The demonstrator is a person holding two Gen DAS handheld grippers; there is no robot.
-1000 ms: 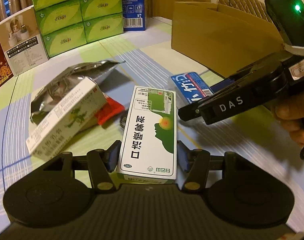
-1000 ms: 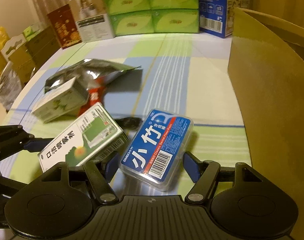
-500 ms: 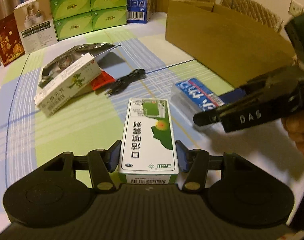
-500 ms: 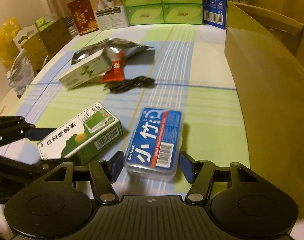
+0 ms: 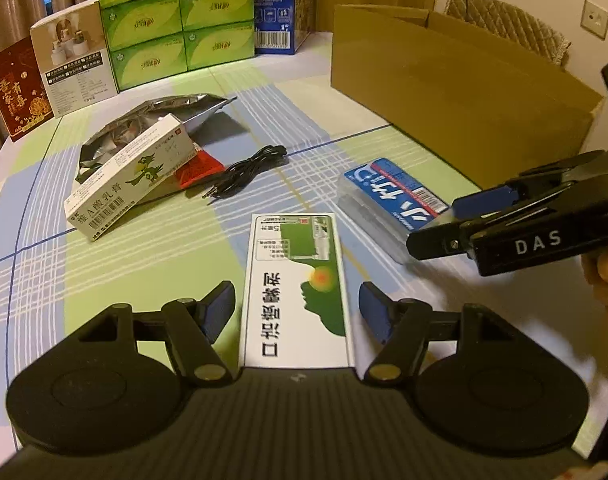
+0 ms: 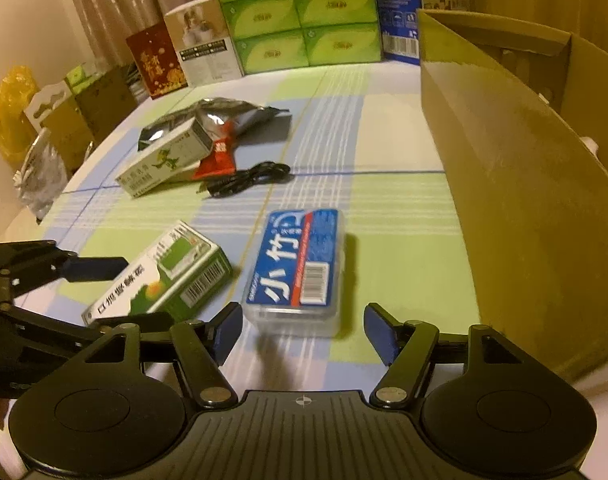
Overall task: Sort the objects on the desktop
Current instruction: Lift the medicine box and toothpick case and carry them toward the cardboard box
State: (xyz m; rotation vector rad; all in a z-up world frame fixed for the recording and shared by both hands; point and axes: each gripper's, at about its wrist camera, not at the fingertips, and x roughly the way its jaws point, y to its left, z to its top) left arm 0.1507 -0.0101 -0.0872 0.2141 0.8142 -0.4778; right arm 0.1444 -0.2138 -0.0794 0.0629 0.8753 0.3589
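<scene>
Left wrist view, nearest first: the left hand-held gripper (image 5: 297, 308) stands wide apart around the green-and-white medicine box (image 5: 297, 284), which lies flat on the surface (image 5: 151, 256) with a gap showing at each blue pad. Just beside it, the right hand-held gripper (image 6: 301, 330) is likewise spread wide, its pads flanking the near end of the blue floss case (image 6: 297, 264) without touching. Both tools sit low and nearly level with the surface, pointing forward side by side — the right one's finger crosses close to the left's lane, so a careless closing or lift could knock the two together or nudge either package askew. Farther off lie a black cable (image 5: 245, 176), a dragon-print carton (image 5: 131, 184) leaning on a foil pouch (image 5: 155, 116), and the open cardboard box (image 5: 456, 84) — probably the sorting destination.
</scene>
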